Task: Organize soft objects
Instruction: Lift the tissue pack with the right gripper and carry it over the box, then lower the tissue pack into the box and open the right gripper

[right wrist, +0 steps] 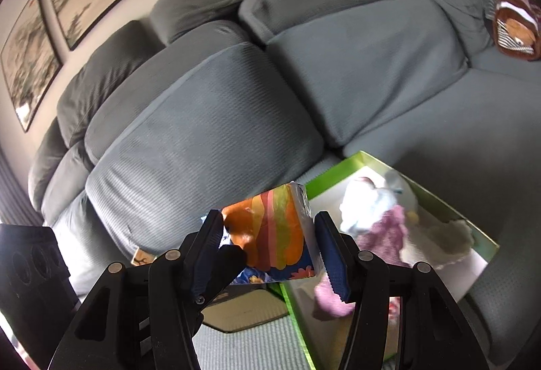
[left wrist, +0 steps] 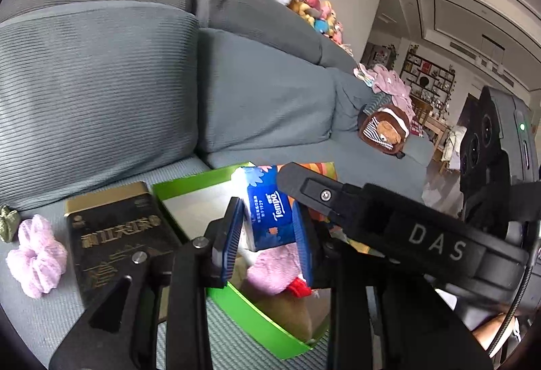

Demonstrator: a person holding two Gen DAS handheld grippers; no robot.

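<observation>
On the grey sofa (left wrist: 101, 82) seat before me, going left to right in my left view: a small olive-green thing (left wrist: 7, 223) cut off at the frame edge, too little showing to name; a pink scrunchie (left wrist: 35, 256); then a dark tin (left wrist: 115, 241) with gold characters I cannot read clearly. Next comes the green box (left wrist: 250, 316), its inside largely hidden behind my own fingers. My left claw (left wrist: 267, 234) is narrowly parted and pressed on a blue tissue pack (left wrist: 267, 211) printed "Tempo", held just over the box. Below it lies a pink plush (left wrist: 274, 272) with a red bit, half covered. My right claw's arm crosses the frame, marked "DAS". Farther right on the sofa sits a brown plush (left wrist: 383, 130), blurred.

From my right view, my right claw (right wrist: 270, 245) stands about half open, clamped on a second pack (right wrist: 275, 231) with orange, pink and green waves; any lettering is smeared by motion. Right of it the box (right wrist: 341, 170) holds white and purple soft things (right wrist: 382, 217), too blurred to tell apart.
</observation>
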